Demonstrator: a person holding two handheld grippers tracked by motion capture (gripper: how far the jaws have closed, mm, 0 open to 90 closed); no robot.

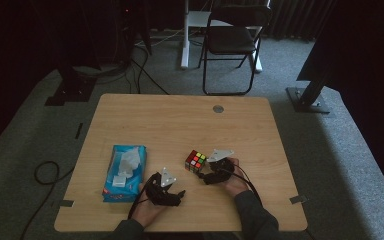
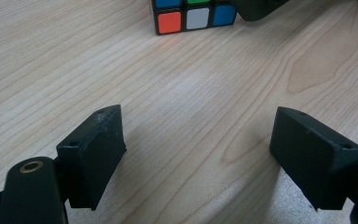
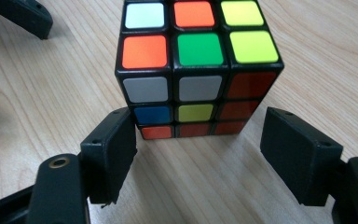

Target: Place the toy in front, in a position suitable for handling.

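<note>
- Black plastic jaws of the right gripper [image 3: 198,154] standing open at the bottom of the right gripper view, spread wider than the puzzle cube [image 3: 198,70] just ahead, pads not pressing on it.
- Sitting flat on the wooden table [image 1: 180,120], lower centre of the high view, that cube [image 1: 195,161], just left of the right gripper [image 1: 211,172].
- Judging the step as a grasp being lined up: keeping both pads level with the cube's lower layers, sliding further in so the flat sides meet the pads squarely, then closing slowly.
- Risking a slip or an unwanted layer twist if pinched on a corner or across only one layer.
- Glossy, hard, square-edged body with smooth coloured stickers: orange, green, yellow, white, red, blue; likely sliding easily on the fine-grained, matte wood.
- Left gripper [image 1: 167,192] resting lower left of centre, jaws wide open with bare table between them; cube edge [image 2: 195,16] showing at the top of the left gripper view.
- Further left, blue soft tissue pack [image 1: 125,172] lying flat, crinkly wrapper.
- Far back, dark folding chair [image 1: 232,40] on grey carpet.
</note>
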